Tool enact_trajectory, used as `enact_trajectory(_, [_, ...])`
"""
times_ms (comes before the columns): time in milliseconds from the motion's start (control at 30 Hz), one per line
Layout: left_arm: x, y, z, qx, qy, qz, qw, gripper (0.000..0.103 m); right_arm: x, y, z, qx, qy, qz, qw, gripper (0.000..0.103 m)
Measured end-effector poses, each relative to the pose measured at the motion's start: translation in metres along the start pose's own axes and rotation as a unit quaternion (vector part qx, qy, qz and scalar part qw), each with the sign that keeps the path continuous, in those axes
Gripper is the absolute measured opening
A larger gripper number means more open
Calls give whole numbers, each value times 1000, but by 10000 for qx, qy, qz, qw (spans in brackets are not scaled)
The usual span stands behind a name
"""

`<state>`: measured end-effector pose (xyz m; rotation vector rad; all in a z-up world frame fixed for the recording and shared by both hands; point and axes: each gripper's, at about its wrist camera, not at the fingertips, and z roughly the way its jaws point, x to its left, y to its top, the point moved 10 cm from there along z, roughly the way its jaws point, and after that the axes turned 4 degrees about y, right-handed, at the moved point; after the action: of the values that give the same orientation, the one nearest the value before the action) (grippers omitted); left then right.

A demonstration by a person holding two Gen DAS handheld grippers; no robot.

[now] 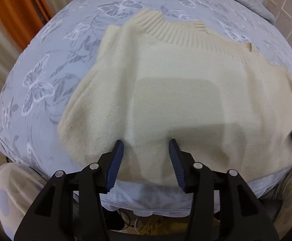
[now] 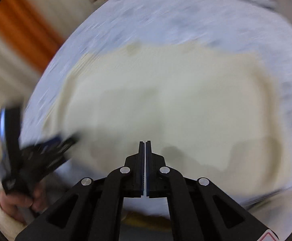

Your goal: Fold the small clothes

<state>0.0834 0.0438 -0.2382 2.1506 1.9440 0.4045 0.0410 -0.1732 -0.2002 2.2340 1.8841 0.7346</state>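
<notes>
On the bed (image 1: 45, 46), a cream sweater (image 1: 166, 84) is spread flat near the front edge, bare bedspread on both sides. The left gripper (image 1: 146, 146) is held apart above its hem; the right gripper (image 2: 145, 146) is pressed together, empty.

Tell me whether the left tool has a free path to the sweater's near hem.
Probably yes. The left tool is open just above the cream sweater, whose near edge lies flat on the bedspread with nothing over it. The right tool is shut, off to the side.
</notes>
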Motion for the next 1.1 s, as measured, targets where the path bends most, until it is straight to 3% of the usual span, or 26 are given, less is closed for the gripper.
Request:
enact_trajectory(67, [0,0,2,-31,24,28,10000,47,-67,14,-5,-109,-541,568,9969,0])
enact_trajectory(167, [-3,-1,1,-28,185,123,9997,48,-165,-6,1,142,-1384,1470,9793,0])
enact_trajectory(233, [-3,-1,1,-32,215,157,9996,48,-180,-16,0,5,-751,2035,9762,0])
enact_trajectory(267, [-3,-1,1,-34,206,155,9997,48,-181,-18,-5,10,-662,2271,9716,0])
enact_trajectory(333, [-2,-1,-2,-30,172,124,9998,48,-170,-15,-12,56,-899,2205,9712,5])
enact_trajectory(433, [5,2,-17,-136,-86,-250,9996,54,-119,16,-19,-130,-457,1692,9844,7])
enact_trajectory(467, [10,4,-22,-201,-141,-407,9989,60,-70,36,-18,-168,-206,1127,9933,7])
enact_trajectory(567, [32,10,-37,-339,-189,-862,9955,71,-11,54,-3,-43,85,484,9988,7])
enact_trajectory(667, [57,13,-35,-217,-252,-1298,9910,75,26,68,30,163,74,76,9998,6])
enact_trajectory(833, [93,7,-7,212,-613,-2504,9660,85,38,54,92,965,-108,120,9952,6])
enact_trajectory(933, [95,-2,18,604,-713,-2736,9573,93,35,50,112,994,-73,61,9950,0])
enact_trajectory(1000, [93,0,23,535,-772,-2838,9543,98,35,51,113,1075,-57,257,9939,0])
enact_trajectory(1067, [89,4,23,456,-712,-2749,9577,97,38,51,115,1137,-132,104,9934,0])
enact_trajectory(1100, [87,8,22,399,-719,-2661,9604,86,39,51,116,1142,-168,19,9933,0])
